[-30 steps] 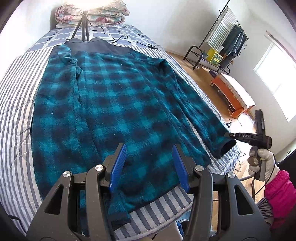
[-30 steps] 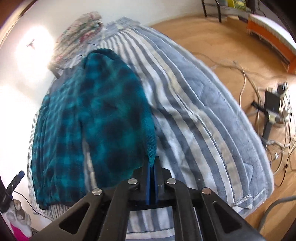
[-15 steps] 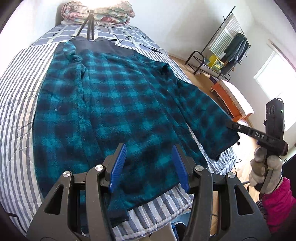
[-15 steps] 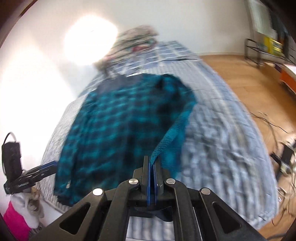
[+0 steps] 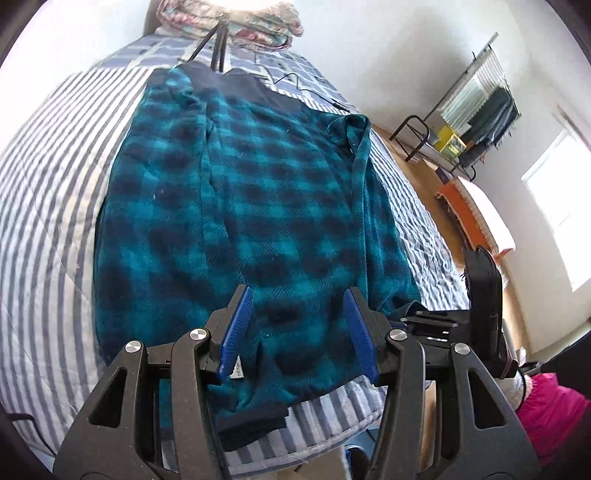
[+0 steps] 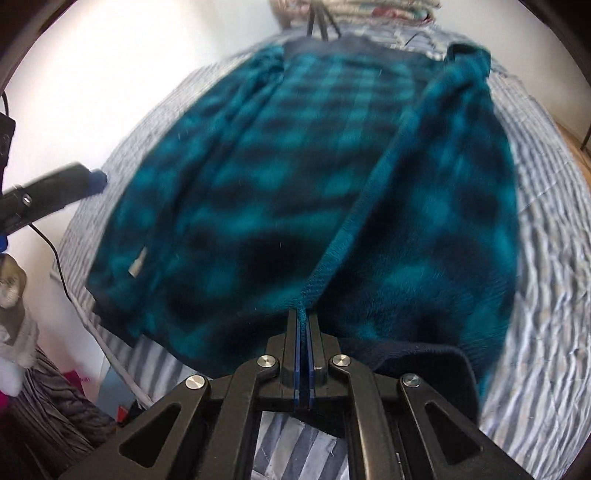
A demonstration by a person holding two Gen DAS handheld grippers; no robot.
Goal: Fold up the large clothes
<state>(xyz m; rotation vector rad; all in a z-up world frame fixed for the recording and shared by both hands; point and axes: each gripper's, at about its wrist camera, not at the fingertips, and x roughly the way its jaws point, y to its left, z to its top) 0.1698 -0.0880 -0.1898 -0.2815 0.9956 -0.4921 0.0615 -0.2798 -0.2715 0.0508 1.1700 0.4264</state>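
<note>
A large teal and black plaid fleece jacket (image 5: 258, 206) lies flat on the striped bed (image 5: 48, 206), collar toward the far end. Its right sleeve (image 6: 461, 229) is folded in along the body's right side. My right gripper (image 6: 303, 317) is shut on the sleeve's edge near the cuff, low over the hem at the near right; it also shows in the left wrist view (image 5: 410, 317). My left gripper (image 5: 301, 328) is open and empty, hovering above the hem near the bed's front edge. A white tag (image 6: 137, 266) shows near the hem.
A tripod (image 5: 218, 48) and folded quilts (image 5: 229, 18) sit at the bed's head. A clothes rack (image 5: 469, 122) and an orange bench (image 5: 476, 218) stand on the wooden floor to the right. A cable (image 6: 74, 295) runs along the bed's near left edge.
My right gripper has carried the sleeve inward from the bed's right edge and laid it along the jacket's right side. My left gripper has come a little closer over the hem, still open.
</note>
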